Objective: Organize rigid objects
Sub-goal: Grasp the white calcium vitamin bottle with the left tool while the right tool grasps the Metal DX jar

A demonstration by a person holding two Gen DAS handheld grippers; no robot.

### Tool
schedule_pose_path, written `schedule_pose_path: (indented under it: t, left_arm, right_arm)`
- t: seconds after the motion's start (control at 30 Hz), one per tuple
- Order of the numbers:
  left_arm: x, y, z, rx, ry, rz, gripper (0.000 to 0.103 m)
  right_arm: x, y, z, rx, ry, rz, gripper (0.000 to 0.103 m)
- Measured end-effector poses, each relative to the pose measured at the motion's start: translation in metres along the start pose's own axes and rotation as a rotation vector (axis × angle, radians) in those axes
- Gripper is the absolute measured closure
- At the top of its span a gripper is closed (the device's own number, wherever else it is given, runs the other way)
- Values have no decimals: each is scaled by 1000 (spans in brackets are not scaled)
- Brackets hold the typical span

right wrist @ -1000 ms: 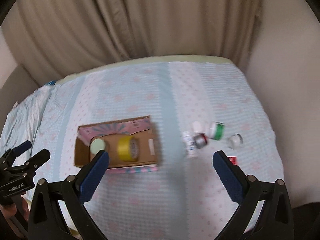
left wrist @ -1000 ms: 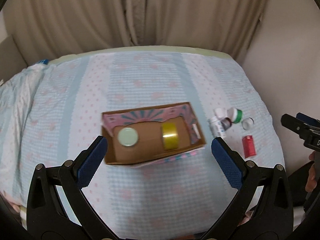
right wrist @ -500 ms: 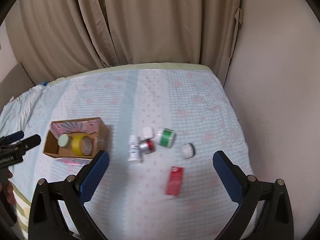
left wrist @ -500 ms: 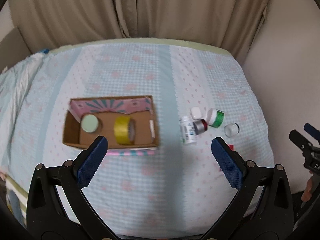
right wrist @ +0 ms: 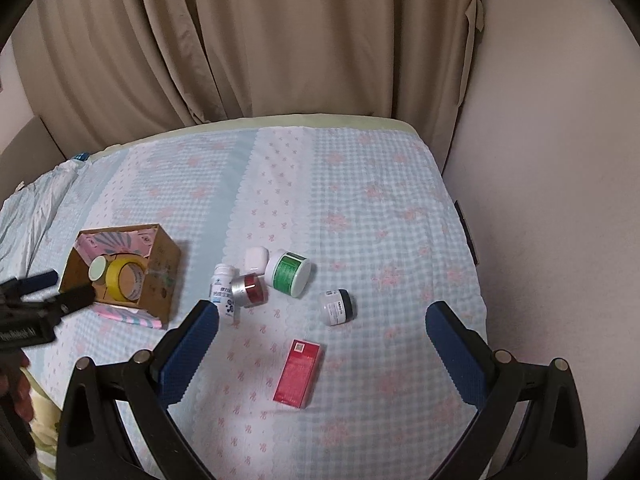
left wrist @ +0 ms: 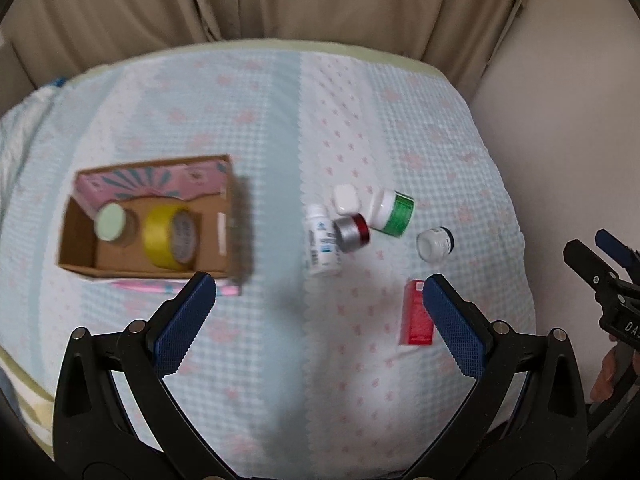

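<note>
A cardboard box (left wrist: 225, 216) (right wrist: 162, 276) on the bed holds a yellow tape roll (left wrist: 170, 236) (right wrist: 124, 278) and a pale green lidded jar (left wrist: 112, 224) (right wrist: 98, 269). To its right lie a white bottle (left wrist: 322, 240) (right wrist: 222, 286), a silver and red tin (left wrist: 352, 232) (right wrist: 249, 290), a white case (left wrist: 346, 199) (right wrist: 256, 259), a green-labelled jar (left wrist: 392, 212) (right wrist: 288, 274), a small dark-capped jar (left wrist: 434, 242) (right wrist: 338, 307) and a red carton (left wrist: 416, 314) (right wrist: 299, 373). My left gripper (left wrist: 320, 320) hangs open above the bed's near side. My right gripper (right wrist: 322, 332) is open above the red carton.
The bed wears a pale blue and white checked cover (right wrist: 360, 208). Beige curtains (right wrist: 280, 40) hang behind it and a plain wall (right wrist: 560, 200) runs along its right side. The left gripper's black fingers (right wrist: 40, 296) show at the right view's left edge.
Both grippers have swung to the right and come nearer the bed: the box slid left in both views, and the loose items and red carton now sit closer and larger.
</note>
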State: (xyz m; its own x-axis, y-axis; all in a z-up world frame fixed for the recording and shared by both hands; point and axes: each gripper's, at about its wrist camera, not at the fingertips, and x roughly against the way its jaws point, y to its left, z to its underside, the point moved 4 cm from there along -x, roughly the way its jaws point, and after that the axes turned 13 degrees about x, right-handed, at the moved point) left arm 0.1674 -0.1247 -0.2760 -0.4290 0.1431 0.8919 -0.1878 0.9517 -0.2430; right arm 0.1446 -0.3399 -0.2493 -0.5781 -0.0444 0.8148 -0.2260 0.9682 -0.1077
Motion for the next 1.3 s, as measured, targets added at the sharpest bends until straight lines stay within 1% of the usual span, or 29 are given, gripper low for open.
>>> schedule_pose_path:
  t: [0.1,0.23,0.37,0.4,0.47,0.53,0.6,0.63,0.8,0.87,0.97,1.03,1.1,1.13,1.2,1.23,1.27,1.3]
  left_arm:
    - [-30,-6,5,4,8,-9,0]
    - [-85,-9,13,-6,-6,-41,0]
    - [-140,-9,21,-14,-28,-68,0]
    - [-155,-8,23,-15,-36,-78,1]
    - [-184,-5,27,-13,-38,-91,8]
    - [-205,1,30,-8,-16,-110,12]
    - [-222,6,32,4,9,-122,15]
    - [-229,8,32,12,19,-122,16]
    - [-250,18,25,47,63,-136,17]
    - [-260,21,18,70,100,-133,17]
    - [-268,21,10,73,120,-138,18]
    - [-272,19,5,62,131,-139,20]
    - [-277,17,1,42,149,-142,22]
    - [-279,16,0,31,157,-141,23]
    - [-282,13,-1,8,180,-123,28]
    - [-284,11,-2,0,187,-113,35]
    - [-285,9,-3,-8,195,-103,45]
    - [-286,4,-3,-20,207,-86,51]
  right_arm:
    - [-21,-5,2,1,16,-5,0]
    - [-58,-12,9,-3,25,-6,0]
    - [-109,-18,24,-10,43,-11,0]
    - [-128,-18,31,-2,54,-9,0]
    - [-156,-18,41,6,74,-11,0]
    - [-178,-16,49,13,88,-18,0]
    - [-202,-14,58,32,116,-26,5]
    - [-213,-13,62,46,135,-28,6]
    - [-241,-11,70,79,176,-23,7]
    - [-248,-11,71,82,191,-19,7]
    - [-258,-11,68,82,204,-19,7]
    - [-265,-9,66,88,212,-22,10]
    - [-274,-8,64,97,228,-33,17]
    - [-277,-7,63,101,237,-38,18]
    - [-283,-4,62,105,243,-44,22]
    - [-285,-3,61,108,247,-49,24]
    - [-287,-2,61,110,252,-51,29]
    - [-290,0,61,115,264,-53,35]
